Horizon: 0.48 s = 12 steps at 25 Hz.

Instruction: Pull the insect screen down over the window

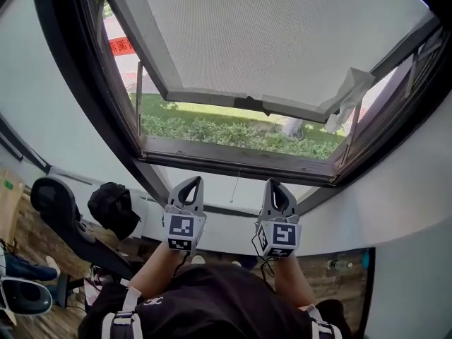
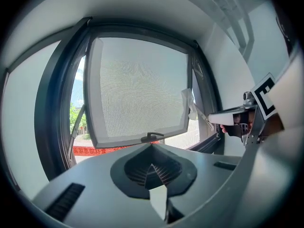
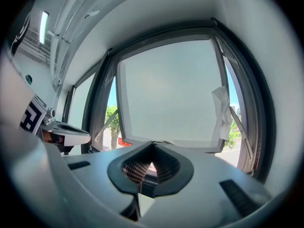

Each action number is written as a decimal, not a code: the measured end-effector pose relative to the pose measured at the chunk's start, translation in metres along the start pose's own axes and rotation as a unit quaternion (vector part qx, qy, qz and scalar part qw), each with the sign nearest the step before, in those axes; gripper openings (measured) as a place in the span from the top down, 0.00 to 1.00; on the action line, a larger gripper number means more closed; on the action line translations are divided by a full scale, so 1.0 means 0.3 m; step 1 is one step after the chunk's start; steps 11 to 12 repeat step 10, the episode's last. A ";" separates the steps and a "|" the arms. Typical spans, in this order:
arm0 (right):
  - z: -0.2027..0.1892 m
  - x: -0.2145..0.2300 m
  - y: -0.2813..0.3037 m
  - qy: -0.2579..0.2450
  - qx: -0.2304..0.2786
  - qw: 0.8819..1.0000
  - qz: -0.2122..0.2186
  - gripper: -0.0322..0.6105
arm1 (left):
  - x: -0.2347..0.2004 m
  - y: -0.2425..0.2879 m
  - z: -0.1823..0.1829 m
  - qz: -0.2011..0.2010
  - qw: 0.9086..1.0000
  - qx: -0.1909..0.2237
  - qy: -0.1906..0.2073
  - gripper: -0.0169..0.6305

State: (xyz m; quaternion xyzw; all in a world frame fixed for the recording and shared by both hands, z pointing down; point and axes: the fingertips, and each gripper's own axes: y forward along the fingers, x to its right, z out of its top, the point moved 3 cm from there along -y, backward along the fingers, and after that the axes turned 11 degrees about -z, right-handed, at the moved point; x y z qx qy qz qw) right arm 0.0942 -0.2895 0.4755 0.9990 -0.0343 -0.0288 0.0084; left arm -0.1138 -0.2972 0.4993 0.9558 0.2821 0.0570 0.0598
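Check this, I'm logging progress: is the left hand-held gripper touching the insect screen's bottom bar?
Apart. The head view shows the left hand-held gripper below the window frame, the bottom bar well above it.

The right gripper (image 3: 153,147), its fingers (image 3: 133,167) closed on nothing, points at the insect screen (image 3: 168,91) covering most of the dark-framed window (image 3: 260,113), with the left gripper (image 3: 69,133) alongside and a tree (image 3: 110,115) outside.

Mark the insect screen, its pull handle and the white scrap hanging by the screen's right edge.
insect screen (image 1: 282,34), head view, middle of the mesh.
pull handle (image 2: 151,136), left gripper view, dark grip on the bottom bar.
white scrap (image 1: 348,94), head view, its crumpled middle.
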 end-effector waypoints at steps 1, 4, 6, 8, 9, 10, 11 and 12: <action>-0.003 0.000 -0.001 0.000 -0.001 1.000 0.000 0.95 | 0.002 -0.002 0.000 -0.001 1.000 0.000 0.001 0.95; -0.013 0.002 -0.004 0.001 -0.003 1.000 -0.002 0.95 | 0.009 -0.004 0.001 -0.001 1.000 0.000 0.007 0.95; -0.018 0.000 -0.003 0.001 -0.004 1.000 -0.002 0.95 | 0.013 -0.001 0.003 -0.003 1.000 -0.002 0.014 0.95; -0.019 -0.005 -0.001 0.001 -0.004 1.000 0.000 0.95 | 0.014 0.003 0.003 -0.003 1.000 -0.005 0.026 0.95; -0.018 -0.009 0.001 0.001 -0.003 1.000 0.001 0.95 | 0.014 0.005 0.004 -0.002 0.999 -0.007 0.033 0.95; -0.017 -0.012 0.002 0.000 -0.003 1.000 0.002 0.95 | 0.014 0.007 0.004 -0.002 0.999 -0.008 0.040 0.95; -0.017 -0.012 0.002 0.000 -0.003 1.000 0.002 0.95 | 0.014 0.007 0.004 -0.002 0.999 -0.008 0.040 0.95; -0.017 -0.012 0.002 0.000 -0.003 1.000 0.002 0.95 | 0.014 0.007 0.004 -0.002 0.999 -0.008 0.040 0.95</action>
